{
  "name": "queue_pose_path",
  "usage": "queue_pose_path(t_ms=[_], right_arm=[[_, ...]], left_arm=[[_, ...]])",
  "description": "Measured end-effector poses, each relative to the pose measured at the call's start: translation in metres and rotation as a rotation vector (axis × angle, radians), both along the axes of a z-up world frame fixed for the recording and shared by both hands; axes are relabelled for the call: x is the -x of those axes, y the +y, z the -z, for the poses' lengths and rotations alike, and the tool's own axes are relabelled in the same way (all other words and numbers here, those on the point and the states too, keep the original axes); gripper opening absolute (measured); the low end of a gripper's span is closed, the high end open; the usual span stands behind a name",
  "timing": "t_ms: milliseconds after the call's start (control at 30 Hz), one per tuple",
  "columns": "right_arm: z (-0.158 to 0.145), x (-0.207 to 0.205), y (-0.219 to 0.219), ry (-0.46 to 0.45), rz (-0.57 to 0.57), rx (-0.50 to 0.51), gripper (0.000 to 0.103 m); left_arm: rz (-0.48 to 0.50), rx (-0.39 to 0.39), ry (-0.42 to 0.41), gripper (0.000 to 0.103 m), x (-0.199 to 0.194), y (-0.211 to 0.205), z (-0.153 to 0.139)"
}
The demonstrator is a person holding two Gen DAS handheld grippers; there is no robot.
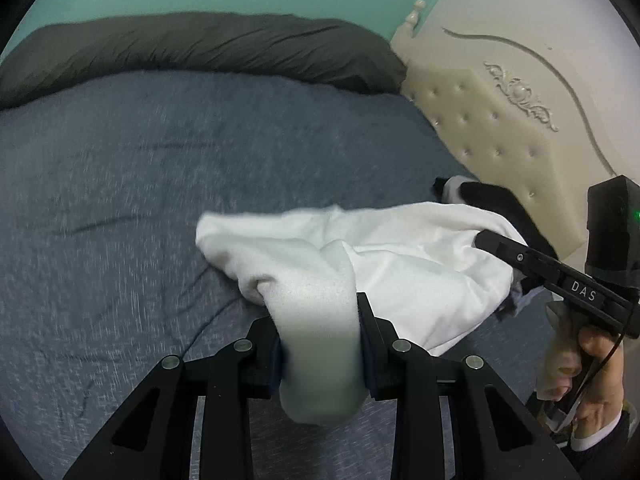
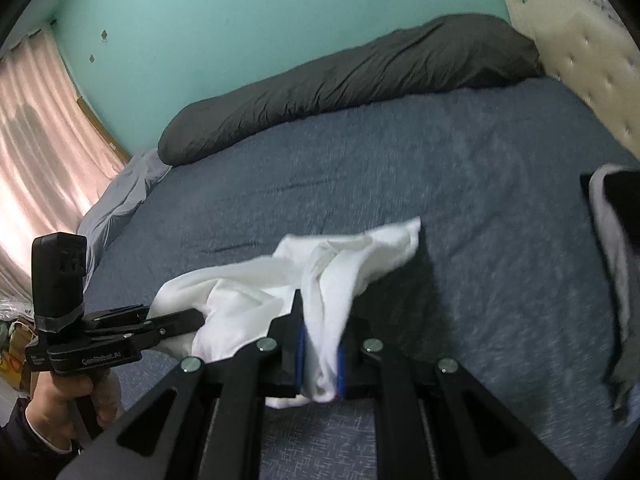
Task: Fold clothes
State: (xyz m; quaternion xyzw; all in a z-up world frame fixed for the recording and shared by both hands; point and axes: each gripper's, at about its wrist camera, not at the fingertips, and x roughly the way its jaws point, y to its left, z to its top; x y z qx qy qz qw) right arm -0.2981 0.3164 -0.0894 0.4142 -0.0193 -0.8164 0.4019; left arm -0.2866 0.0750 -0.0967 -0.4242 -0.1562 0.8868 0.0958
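While both grippers hang over the bed, each has a bunched fold of the same white garment [image 1: 400, 256] pinched between its pads. Left gripper [image 1: 320, 344]: jaws part-way closed, with a thick roll of white cloth filling the gap between the blue pads and spilling out below them toward the camera. Right gripper [image 2: 322, 344]: jaws closer together, clamped on a thinner gather of the cloth, a small tail of it hanging out beneath the pads. Between the two grips the garment sags in loose folds above the blue-grey bedspread [image 1: 160, 184]; one free corner sticks out to the far side in the right wrist view, casting a shadow on the cover. Whether any part of the cloth touches the cover cannot be told; the frames are blurred. Left wrist view shows the right gripper entering from the right edge, its fingers buried in the white fabric, with the person's hand [image 1: 596, 372] on its handle. A black-and-white garment [image 1: 480, 194] lies just behind the white one, near the cream tufted headboard [image 1: 500, 120]. A dark grey pillow [image 2: 340, 80] runs along the far edge of the bed against the teal wall [image 2: 260, 12]. Pink curtains [image 2: 44, 128] hang at left in the right wrist view.
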Motion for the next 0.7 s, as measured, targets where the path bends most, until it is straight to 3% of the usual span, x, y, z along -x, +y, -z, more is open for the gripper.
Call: queue_pose_path(t_ms=[367, 700], right_arm=[[-0.070, 0.000, 0.035, 0.072, 0.011, 0.006, 0.011], [-0.114, 0.010, 0.091, 0.095, 0.051, 0.019, 0.011]], left_arm=[[0.034, 0.015, 0.061, 0.033, 0.008, 0.038, -0.056], [0.091, 0.026, 0.111, 0.033, 0.029, 0.094, -0.104]])
